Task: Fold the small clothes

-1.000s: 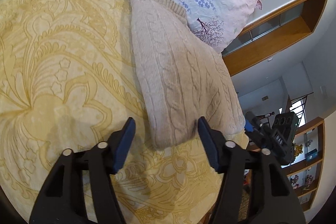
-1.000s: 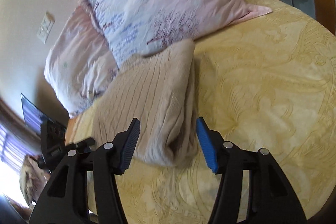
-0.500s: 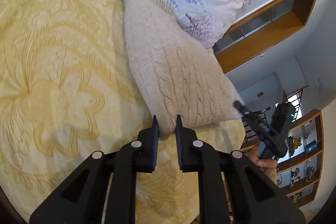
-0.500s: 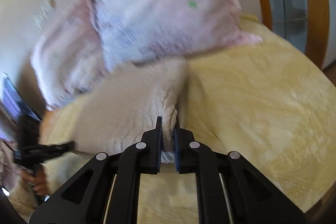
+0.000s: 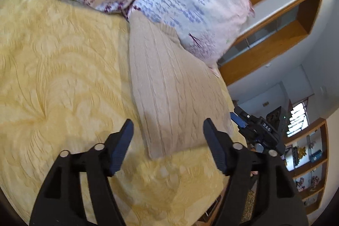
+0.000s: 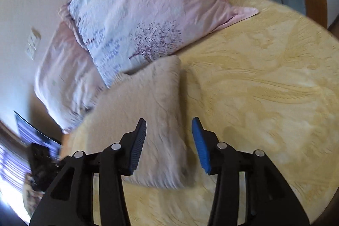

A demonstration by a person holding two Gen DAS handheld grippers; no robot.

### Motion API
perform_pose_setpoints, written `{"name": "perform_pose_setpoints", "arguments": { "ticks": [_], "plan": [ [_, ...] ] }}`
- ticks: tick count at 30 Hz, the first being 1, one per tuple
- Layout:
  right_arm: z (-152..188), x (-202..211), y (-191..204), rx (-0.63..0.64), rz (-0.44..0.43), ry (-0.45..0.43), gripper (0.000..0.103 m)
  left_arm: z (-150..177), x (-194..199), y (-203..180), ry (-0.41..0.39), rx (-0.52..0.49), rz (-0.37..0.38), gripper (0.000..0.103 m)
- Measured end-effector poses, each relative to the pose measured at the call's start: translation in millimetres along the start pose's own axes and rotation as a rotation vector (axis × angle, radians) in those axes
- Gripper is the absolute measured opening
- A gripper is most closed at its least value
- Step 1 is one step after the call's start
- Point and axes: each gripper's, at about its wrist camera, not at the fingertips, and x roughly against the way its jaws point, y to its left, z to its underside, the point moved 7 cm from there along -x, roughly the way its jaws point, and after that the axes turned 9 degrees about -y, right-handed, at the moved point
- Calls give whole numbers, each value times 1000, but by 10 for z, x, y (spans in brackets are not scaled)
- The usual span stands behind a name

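A beige cable-knit sweater [image 5: 173, 99] lies folded into a long rectangle on the yellow bedspread [image 5: 59, 82], its far end against the pillows. My left gripper [image 5: 167, 141] is open and empty, its jaws spread just above the sweater's near corner. In the right wrist view the sweater [image 6: 148, 115] lies flat, and my right gripper [image 6: 169, 141] is open and empty over its near edge. The right gripper [image 5: 254, 126] also shows in the left wrist view past the sweater's right side.
Two floral pillows [image 6: 144, 10] lean against the wall at the head of the bed. A wooden headboard frame [image 5: 275, 39] and shelves [image 5: 307, 162] stand beyond the bed's edge. The bedspread [image 6: 264, 88] stretches wide to the right of the sweater.
Half a second ago both grippers were shut on the sweater's near edge. Both have opened and let it go, and the sweater now lies flat on the bedspread.
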Motion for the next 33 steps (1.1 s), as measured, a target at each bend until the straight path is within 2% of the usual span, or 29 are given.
{"name": "perform_pose_setpoints", "arguments": {
  "ticks": [3, 4, 5, 9, 11, 12, 15, 21, 22, 23, 24, 25, 26, 27, 31, 33],
  "plan": [
    [-25, -236, 45, -11, -1, 48, 44, -96, -121, 43, 16, 5, -47, 75],
    [-29, -300, 55, -6, 0, 60, 36, -122, -166, 48, 21, 8, -57, 77],
    [-48, -362, 103, 20, 0, 60, 14, -143, -195, 53, 23, 10, -65, 77],
    [-222, -198, 285, 138, 26, -86, 11, -248, -292, 40, 11, 10, -76, 79],
    [-260, -189, 231, 148, 60, -107, 11, -292, -325, 36, -7, 0, -79, 80],
    [-225, -263, 125, 147, 104, -80, 11, -302, -349, 37, -8, -4, -81, 80],
    [-74, -484, -108, 109, 166, 10, 10, -295, -430, 53, 11, 5, -80, 81],
    [-56, -533, -168, 95, 158, 35, 11, -248, -581, 106, 55, 44, -78, 84],
    [-65, -512, -164, 83, 148, 37, 12, -249, -598, 109, 59, 48, -77, 84],
    [-89, -477, -162, 66, 129, 33, 20, -255, -611, 110, 60, 51, -75, 84],
    [-123, -428, -168, 42, 113, 28, 36, -259, -617, 107, 59, 51, -74, 84],
    [-162, -385, -179, 18, 100, 21, 46, -267, -627, 103, 57, 49, -75, 85],
    [-193, -365, -181, 1, 88, 15, 64, -276, -640, 98, 56, 43, -83, 87],
    [-238, -344, -194, -22, 65, 6, 68, -284, -651, 91, 55, 35, -89, 87],
    [-296, -416, -277, -108, 17, 60, 68, -312, -699, 45, 59, -28, -123, 87],
    [-300, -474, -318, -128, 22, 87, 68, -320, -713, 41, 59, -62, -147, 88]
  ]
}}
